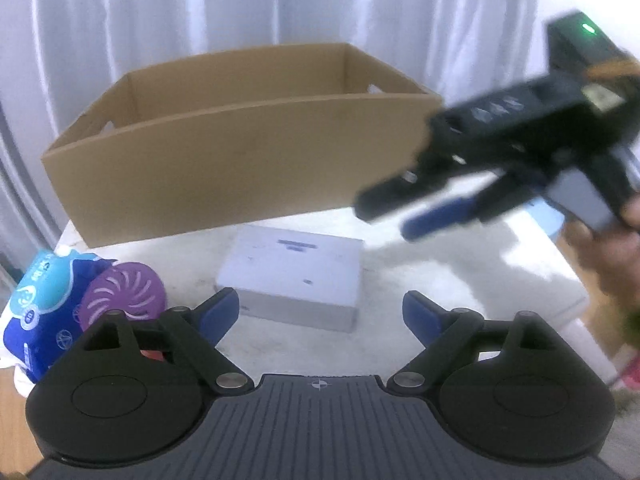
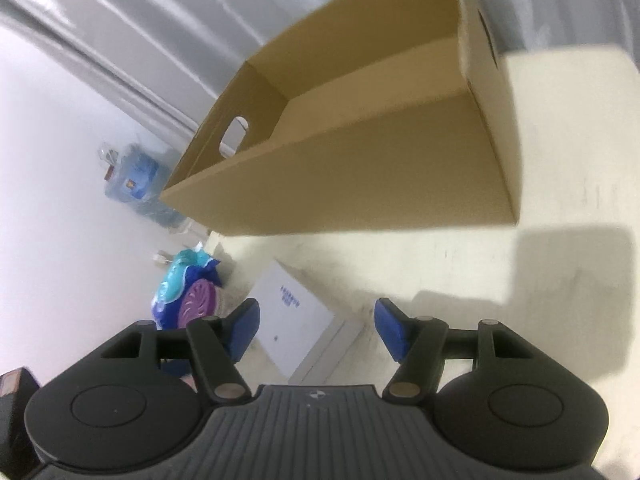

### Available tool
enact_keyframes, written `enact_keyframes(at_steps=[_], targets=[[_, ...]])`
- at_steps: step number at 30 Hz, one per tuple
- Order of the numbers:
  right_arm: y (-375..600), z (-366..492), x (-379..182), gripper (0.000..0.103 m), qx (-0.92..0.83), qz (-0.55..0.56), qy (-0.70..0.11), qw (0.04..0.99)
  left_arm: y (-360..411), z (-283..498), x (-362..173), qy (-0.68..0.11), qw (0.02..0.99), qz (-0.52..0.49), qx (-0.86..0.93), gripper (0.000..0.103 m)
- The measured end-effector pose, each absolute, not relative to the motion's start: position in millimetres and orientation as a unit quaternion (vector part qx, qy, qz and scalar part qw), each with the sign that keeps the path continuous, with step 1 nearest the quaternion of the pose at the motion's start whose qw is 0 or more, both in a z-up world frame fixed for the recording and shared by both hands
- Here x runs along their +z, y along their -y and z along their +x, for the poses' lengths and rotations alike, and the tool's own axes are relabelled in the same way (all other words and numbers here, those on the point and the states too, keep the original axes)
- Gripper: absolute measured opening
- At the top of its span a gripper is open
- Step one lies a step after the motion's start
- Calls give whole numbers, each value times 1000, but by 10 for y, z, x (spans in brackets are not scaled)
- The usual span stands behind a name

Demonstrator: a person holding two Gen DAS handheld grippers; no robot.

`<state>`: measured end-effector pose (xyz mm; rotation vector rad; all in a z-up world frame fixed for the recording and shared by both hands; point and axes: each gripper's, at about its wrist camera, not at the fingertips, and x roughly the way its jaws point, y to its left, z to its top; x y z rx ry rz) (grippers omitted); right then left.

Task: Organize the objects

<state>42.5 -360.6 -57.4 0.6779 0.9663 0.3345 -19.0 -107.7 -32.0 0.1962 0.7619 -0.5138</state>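
An open brown cardboard box (image 1: 224,160) stands at the back of the white table (image 1: 460,276); its inside looks empty in the right wrist view (image 2: 360,92). A flat white box (image 1: 294,274) lies in front of it, also seen in the right wrist view (image 2: 292,316). A purple round disc (image 1: 124,298) leans on a blue package (image 1: 40,304) at the left. My left gripper (image 1: 320,314) is open and empty, hovering just before the white box. My right gripper (image 2: 316,328) is open and empty, tilted above the table; it also shows in the left wrist view (image 1: 386,210).
White curtains (image 1: 280,0) hang behind the table. A blue water jug (image 2: 134,180) stands on the floor at the far left. The table's right edge (image 1: 576,280) is near the hand holding the right gripper.
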Motion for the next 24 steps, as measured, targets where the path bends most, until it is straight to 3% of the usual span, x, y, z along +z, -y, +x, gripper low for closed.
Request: enact_keyframes(at_steps=[17, 24], targets=[[3404, 658, -849, 80, 185, 400, -490, 752, 1178, 260, -547, -402, 880, 69, -242, 93], [3455, 697, -896, 81, 182, 408, -495, 745, 1200, 270, -579, -409, 876, 61, -248, 96]])
